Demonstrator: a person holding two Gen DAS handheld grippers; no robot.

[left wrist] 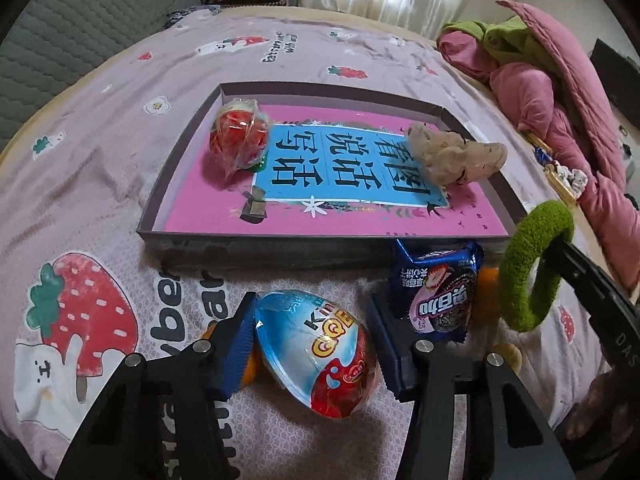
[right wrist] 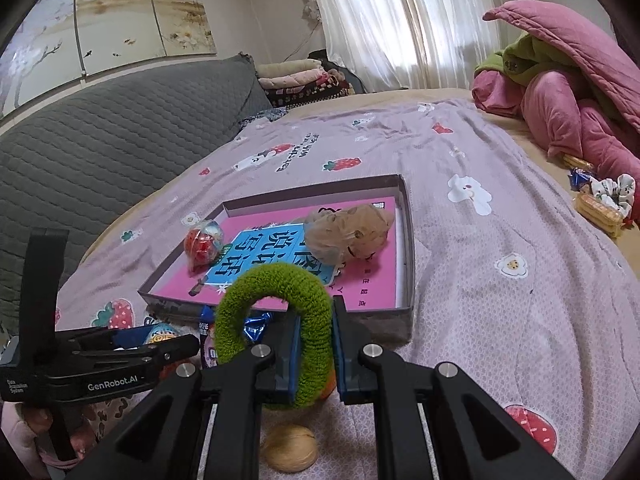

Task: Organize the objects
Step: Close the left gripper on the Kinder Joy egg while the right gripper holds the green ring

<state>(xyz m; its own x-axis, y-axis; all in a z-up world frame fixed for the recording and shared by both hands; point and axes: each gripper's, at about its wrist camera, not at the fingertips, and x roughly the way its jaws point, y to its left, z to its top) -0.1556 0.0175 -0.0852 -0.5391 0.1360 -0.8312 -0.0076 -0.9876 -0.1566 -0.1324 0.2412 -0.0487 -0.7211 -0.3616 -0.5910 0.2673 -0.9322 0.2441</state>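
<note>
Two grippers: left gripper (left wrist: 316, 344) around egg (left wrist: 316, 352), right gripper (right wrist: 314, 344) clamping scrunchie (right wrist: 276, 312).

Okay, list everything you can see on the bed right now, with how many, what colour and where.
tray: one, dark, mid-bed
book: one, pink and blue, in tray
wrapped egg: one, red, tray's left
scrunchie: one, beige, tray's right
Kinder egg: one, blue and red, before tray
cookie packet: one, blue, against tray's front
ring: one, green, fuzzy, held
ball: one, tan, nearest edge
blankets: heap, pink and green, far right
left tool: black, shut on Kinder egg
right tool: black, shut on ring
</note>
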